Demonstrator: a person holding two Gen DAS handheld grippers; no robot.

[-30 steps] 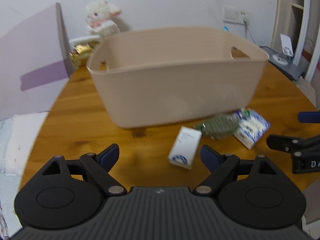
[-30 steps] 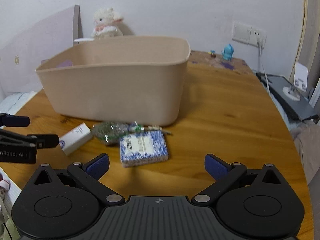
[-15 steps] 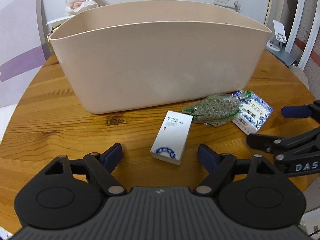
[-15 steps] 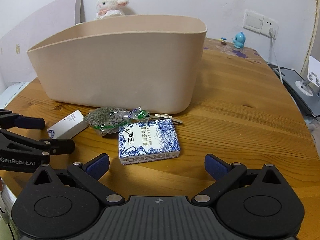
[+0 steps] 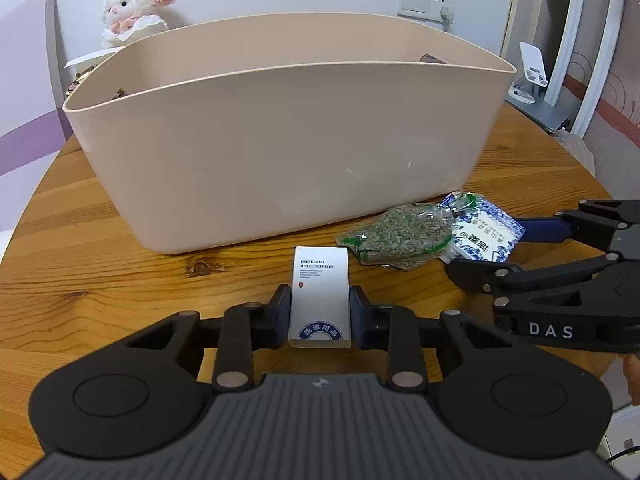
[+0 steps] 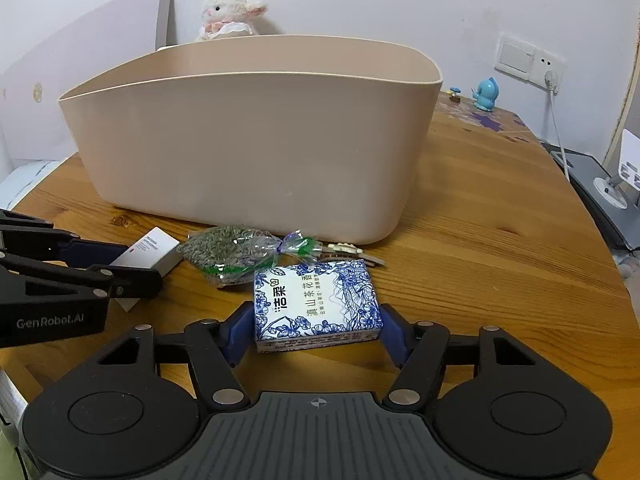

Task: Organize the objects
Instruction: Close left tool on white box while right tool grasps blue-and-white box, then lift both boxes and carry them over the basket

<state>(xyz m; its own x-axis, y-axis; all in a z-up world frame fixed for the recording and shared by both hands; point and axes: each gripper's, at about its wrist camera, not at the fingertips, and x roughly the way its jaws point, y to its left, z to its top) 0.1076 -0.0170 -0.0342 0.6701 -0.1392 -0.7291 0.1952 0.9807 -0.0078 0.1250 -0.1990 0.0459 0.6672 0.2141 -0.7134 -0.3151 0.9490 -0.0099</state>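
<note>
On a wooden table (image 5: pixel 100 280) before a beige bin (image 5: pixel 288 132), the left gripper (image 5: pixel 320 312) pinched a white box (image 5: pixel 320 300), the right gripper (image 6: pixel 316 324) a blue packet (image 6: pixel 316 304); lifting both straight up would likely clear the rim.

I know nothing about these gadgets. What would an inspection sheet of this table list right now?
Surface: round wooden table, bare grain showing.
Job's things: large beige plastic tub; white hotel-supplies box; blue-and-white patterned box; clear bag of dried green herbs.
Clutter: white plush lamb, small blue figurine.
Grippers: left hand-held gripper shut on the white box; right hand-held gripper shut on the patterned box.
Cables: white cord from wall socket.
Surroundings: white wall, shelving.
</note>
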